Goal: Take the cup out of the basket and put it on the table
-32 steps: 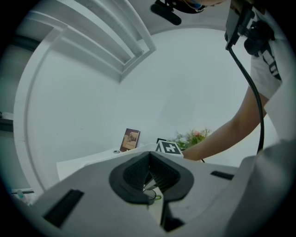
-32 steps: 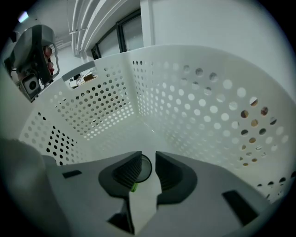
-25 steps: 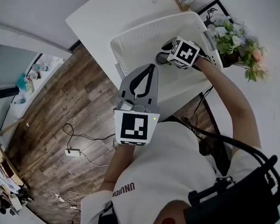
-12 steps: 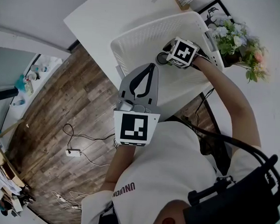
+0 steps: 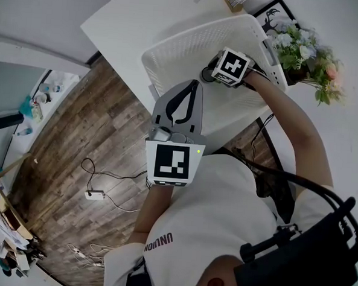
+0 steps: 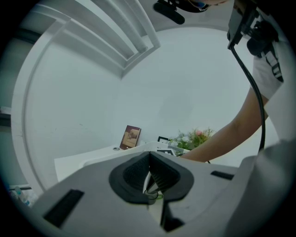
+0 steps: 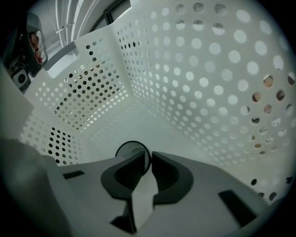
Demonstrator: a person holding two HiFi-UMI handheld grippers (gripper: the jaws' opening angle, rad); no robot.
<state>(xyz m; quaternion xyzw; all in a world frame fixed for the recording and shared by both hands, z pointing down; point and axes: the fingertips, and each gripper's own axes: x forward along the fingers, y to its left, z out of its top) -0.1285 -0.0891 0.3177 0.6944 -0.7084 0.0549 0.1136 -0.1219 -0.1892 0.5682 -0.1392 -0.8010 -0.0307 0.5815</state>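
Cup [image 7: 126, 149] sits inside the white perforated basket [image 7: 208, 69], open mouth up, near the basket's right wall. The right gripper [image 7: 150, 155] reaches down into the basket, and its jaws are clenched on the cup's thin rim wall, one jaw over the opening and the other outside it. From the head view the basket [image 5: 185, 49] stands on the white table [image 5: 144, 16], with the right gripper [image 5: 211, 72] at the dark cup [image 5: 204, 75]. Artificial flowers [image 5: 305, 53] and a framed picture [image 5: 272, 15] lie at the table's far right. The left gripper [image 6: 149, 155] hangs near the table's near edge, above the wooden floor [image 5: 88, 140], with its jaws pressed together on nothing.
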